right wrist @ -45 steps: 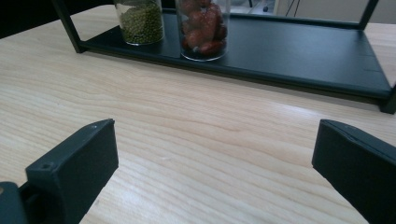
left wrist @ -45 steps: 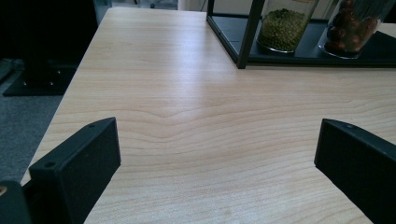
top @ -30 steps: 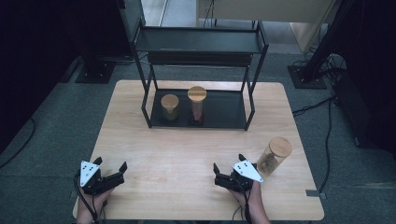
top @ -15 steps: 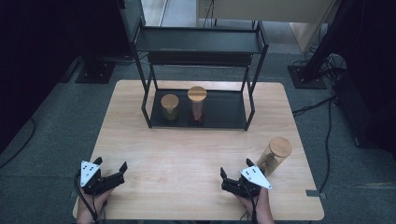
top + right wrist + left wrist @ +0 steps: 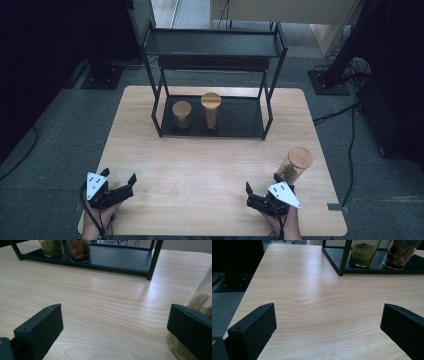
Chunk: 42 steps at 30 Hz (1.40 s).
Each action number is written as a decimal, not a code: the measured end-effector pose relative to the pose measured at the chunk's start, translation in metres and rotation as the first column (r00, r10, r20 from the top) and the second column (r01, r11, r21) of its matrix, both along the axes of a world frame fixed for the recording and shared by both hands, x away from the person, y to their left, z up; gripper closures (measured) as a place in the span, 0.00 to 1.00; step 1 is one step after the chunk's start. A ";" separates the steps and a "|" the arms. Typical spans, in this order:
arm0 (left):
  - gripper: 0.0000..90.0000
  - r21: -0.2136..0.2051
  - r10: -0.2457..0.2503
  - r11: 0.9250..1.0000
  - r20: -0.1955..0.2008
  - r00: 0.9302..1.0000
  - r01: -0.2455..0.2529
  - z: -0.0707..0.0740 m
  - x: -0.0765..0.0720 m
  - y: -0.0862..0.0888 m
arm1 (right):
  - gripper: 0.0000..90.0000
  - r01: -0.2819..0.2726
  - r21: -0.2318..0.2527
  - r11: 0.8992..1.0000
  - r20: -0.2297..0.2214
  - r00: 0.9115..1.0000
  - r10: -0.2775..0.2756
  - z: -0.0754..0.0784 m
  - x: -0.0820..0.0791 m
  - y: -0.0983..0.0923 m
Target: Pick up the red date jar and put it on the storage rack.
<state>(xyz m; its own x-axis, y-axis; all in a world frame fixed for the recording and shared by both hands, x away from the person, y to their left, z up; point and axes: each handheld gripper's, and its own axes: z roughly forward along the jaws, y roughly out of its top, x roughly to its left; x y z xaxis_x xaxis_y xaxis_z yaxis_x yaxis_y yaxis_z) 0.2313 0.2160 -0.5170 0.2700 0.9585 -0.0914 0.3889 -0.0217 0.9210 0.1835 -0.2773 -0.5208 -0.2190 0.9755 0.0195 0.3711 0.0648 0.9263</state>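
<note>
Cork-lidded, the loose jar (image 5: 295, 165) is standing on the bench (image 5: 210, 165) at near right, just beside our right claw (image 5: 260, 196); we are keeping both claws spread, the left claw (image 5: 119, 189) resting empty.

Light wooden table (image 5: 210, 165) with rounded corners, standing on grey carpet. Black metal rack (image 5: 212, 75) sits at the far middle of the tabletop, its bottom tray bearing a short jar of green beans (image 5: 181, 115) and, just beside it to the right, a taller jar of red fruit (image 5: 210, 112), both with wooden lids. A third wood-lidded glass jar (image 5: 295, 165) stands directly on the table near the right edge, well apart from the rack
</note>
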 end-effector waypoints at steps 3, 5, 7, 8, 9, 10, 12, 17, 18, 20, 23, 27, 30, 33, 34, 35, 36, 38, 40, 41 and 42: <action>0.01 0.001 0.000 1.000 0.000 1.000 0.000 0.000 0.000 0.000 | 0.00 0.007 0.005 1.000 -0.002 1.000 -0.007 0.000 -0.002 -0.004; 0.01 0.001 0.000 1.000 0.001 1.000 0.000 0.000 0.000 0.000 | 0.00 0.011 0.002 1.000 0.001 1.000 -0.011 0.000 -0.003 -0.007; 0.01 0.001 0.000 1.000 0.001 1.000 0.000 0.000 0.000 0.000 | 0.00 0.009 0.003 1.000 0.006 1.000 -0.009 0.000 -0.004 -0.010; 0.01 0.001 0.000 1.000 0.001 1.000 0.000 0.000 0.000 0.000 | 0.00 0.009 0.003 1.000 0.008 1.000 -0.009 0.000 -0.005 -0.011; 0.01 0.000 0.000 1.000 0.001 1.000 0.000 0.000 0.000 0.000 | 0.00 0.012 0.005 1.000 0.008 1.000 -0.012 0.000 -0.005 -0.013; 0.01 0.000 0.000 1.000 0.001 1.000 0.000 0.000 0.000 0.000 | 0.00 0.014 0.003 1.000 0.008 1.000 -0.014 0.000 -0.006 -0.014; 0.01 0.000 0.000 1.000 0.001 1.000 0.000 0.000 0.000 0.000 | 0.00 0.013 0.003 1.000 0.007 1.000 -0.013 0.000 -0.007 -0.016; 0.01 0.000 0.001 1.000 0.001 1.000 -0.001 0.000 0.000 0.000 | 0.00 0.007 -0.020 1.000 0.005 1.000 -0.007 0.000 -0.009 -0.019; 0.01 0.000 0.001 1.000 0.002 1.000 -0.001 0.000 0.000 0.000 | 0.00 0.005 -0.022 1.000 0.006 1.000 -0.004 0.000 -0.010 -0.019; 0.01 0.000 0.001 1.000 0.002 1.000 -0.001 0.000 0.000 0.000 | 0.00 0.002 -0.023 1.000 0.005 1.000 -0.001 0.000 -0.012 -0.021; 0.01 0.003 0.001 1.000 0.002 1.000 -0.001 0.000 0.000 0.000 | 0.00 0.001 -0.023 1.000 0.006 1.000 -0.001 0.000 -0.015 -0.025; 0.01 0.005 0.001 1.000 0.001 1.000 -0.001 0.000 0.000 0.000 | 0.00 0.009 -0.013 1.000 0.006 1.000 -0.009 0.000 -0.019 -0.030; 0.01 0.007 0.001 1.000 0.002 1.000 -0.001 0.000 0.000 0.000 | 0.00 0.015 -0.011 1.000 0.008 1.000 -0.015 0.000 -0.020 -0.034; 0.01 0.006 0.002 1.000 0.003 1.000 -0.002 0.000 0.000 0.000 | 0.00 0.019 -0.011 1.000 0.007 1.000 -0.019 0.000 -0.022 -0.037; 0.01 0.006 0.002 1.000 0.003 1.000 -0.002 0.000 0.000 0.000 | 0.00 0.023 -0.011 1.000 0.006 1.000 -0.023 0.000 -0.022 -0.037; 0.01 0.007 0.002 1.000 0.003 1.000 -0.002 0.000 0.000 -0.001 | 0.00 0.024 -0.013 1.000 0.006 1.000 -0.024 0.000 -0.022 -0.039; 0.01 0.007 0.001 1.000 0.002 1.000 -0.001 0.000 0.000 -0.001 | 0.00 0.025 -0.014 1.000 0.005 1.000 -0.025 0.000 -0.022 -0.040; 0.01 0.006 0.002 1.000 0.003 1.000 -0.002 0.000 0.000 -0.001 | 0.00 0.032 -0.015 0.999 0.003 0.999 -0.032 0.000 -0.023 -0.042; 0.01 0.006 0.002 1.000 0.003 1.000 -0.002 0.000 0.000 0.000 | 0.00 0.040 -0.014 0.999 -0.002 0.999 -0.040 0.000 -0.023 -0.045; 0.01 0.005 0.003 1.000 0.004 1.000 -0.003 0.000 0.000 -0.001 | 0.00 0.045 -0.014 0.999 -0.002 0.999 -0.045 0.000 -0.023 -0.047; 0.01 0.006 0.002 1.000 0.004 1.000 -0.002 0.000 0.000 0.000 | 0.00 0.050 -0.011 0.999 -0.004 0.999 -0.050 0.000 -0.023 -0.049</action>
<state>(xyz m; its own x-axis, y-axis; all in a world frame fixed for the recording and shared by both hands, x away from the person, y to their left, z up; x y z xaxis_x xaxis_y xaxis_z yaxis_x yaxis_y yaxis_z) 0.2309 0.2155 -0.5170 0.2680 0.9597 -0.0850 0.3856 -0.0260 0.9223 0.1605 -0.3266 -0.5209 -0.1698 0.9854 0.0100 0.3779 0.0557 0.9242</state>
